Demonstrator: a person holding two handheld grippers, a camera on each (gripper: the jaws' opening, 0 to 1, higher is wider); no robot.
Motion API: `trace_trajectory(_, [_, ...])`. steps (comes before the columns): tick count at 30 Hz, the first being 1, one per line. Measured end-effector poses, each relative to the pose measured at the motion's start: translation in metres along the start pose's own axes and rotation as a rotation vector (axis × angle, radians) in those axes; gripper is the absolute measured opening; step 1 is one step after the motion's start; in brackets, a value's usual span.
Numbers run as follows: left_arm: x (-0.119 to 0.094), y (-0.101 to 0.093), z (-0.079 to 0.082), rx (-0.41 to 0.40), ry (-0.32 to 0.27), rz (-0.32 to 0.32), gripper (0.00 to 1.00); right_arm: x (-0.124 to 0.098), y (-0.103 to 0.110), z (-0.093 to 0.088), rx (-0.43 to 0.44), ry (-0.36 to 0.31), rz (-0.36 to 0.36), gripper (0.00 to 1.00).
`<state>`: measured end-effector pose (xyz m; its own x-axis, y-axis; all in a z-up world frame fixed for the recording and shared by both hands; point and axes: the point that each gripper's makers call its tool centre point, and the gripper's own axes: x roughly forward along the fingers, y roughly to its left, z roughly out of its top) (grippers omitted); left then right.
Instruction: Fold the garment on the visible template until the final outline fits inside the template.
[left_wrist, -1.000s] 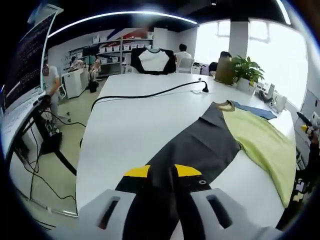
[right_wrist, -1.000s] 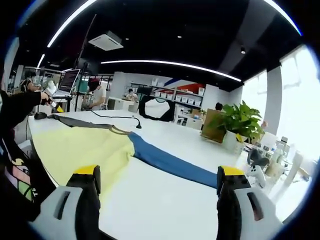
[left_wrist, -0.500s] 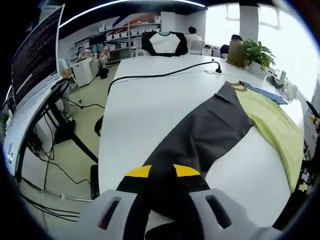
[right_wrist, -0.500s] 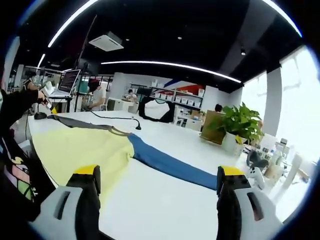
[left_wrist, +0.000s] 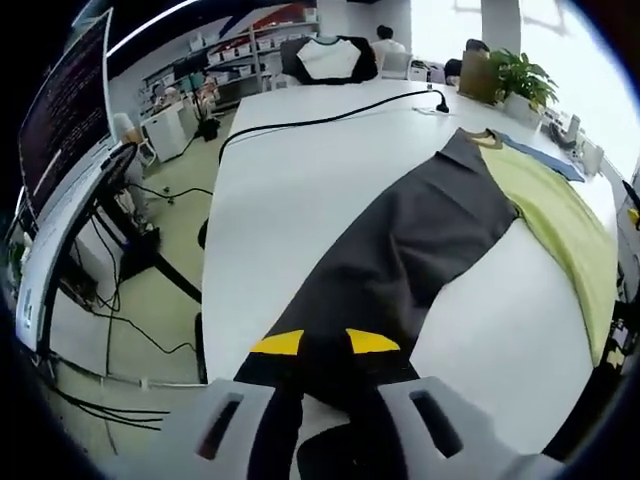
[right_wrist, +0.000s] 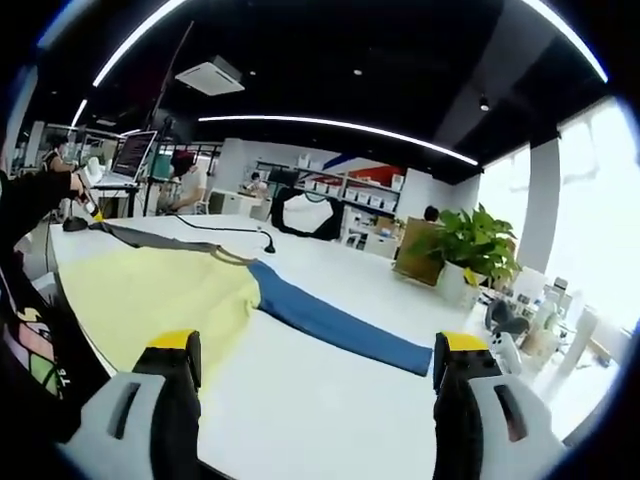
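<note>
Left gripper (left_wrist: 325, 345), grey with yellow-tipped jaws, is clamping the near end of the dark grey sleeve of the garment (left_wrist: 400, 250); cloth is bunching between the closed tips. From those jaws the sleeve is running up and to the right across the white table (left_wrist: 270, 180) to the collar, where the pale yellow-green body panel (left_wrist: 560, 230) is lying on the right, near the table edge. A sliver of the blue sleeve (left_wrist: 540, 160) is showing beyond it.

Right gripper (right_wrist: 315, 350) is hanging with jaws wide apart, nothing between them, above the table's near edge. Ahead of it, the yellow-green panel is sitting beyond the left jaw and the blue sleeve is stretching toward the right jaw. The grey sleeve is trailing off far left, where the left gripper seems to be holding it; too small to be sure.

A black cable (left_wrist: 310, 115) is crossing the table past the garment. A potted green plant (right_wrist: 470, 250) is standing at the far side.
</note>
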<state>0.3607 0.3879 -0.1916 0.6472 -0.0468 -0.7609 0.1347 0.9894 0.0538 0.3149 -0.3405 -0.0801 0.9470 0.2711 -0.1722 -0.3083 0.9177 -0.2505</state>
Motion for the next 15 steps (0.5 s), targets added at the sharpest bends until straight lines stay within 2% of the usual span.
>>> trace_trajectory(3, [-0.001, -0.002, -0.002, 0.031, -0.002, 0.004, 0.1, 0.0, 0.003, 0.0, 0.025, 0.0, 0.019, 1.0])
trace_trajectory(5, [-0.001, -0.003, -0.003, 0.05, -0.002, 0.003, 0.06, 0.001, 0.008, -0.001, 0.006, 0.016, 0.032, 1.0])
trace_trajectory(7, [0.001, 0.0, -0.002, 0.039, -0.001, 0.012, 0.01, 0.001, 0.011, -0.002, 0.001, 0.019, 0.039, 1.0])
trace_trajectory(15, [0.007, 0.018, 0.006, 0.003, -0.011, -0.004, 0.01, 0.001, 0.009, -0.008, 0.022, 0.033, 0.041, 1.0])
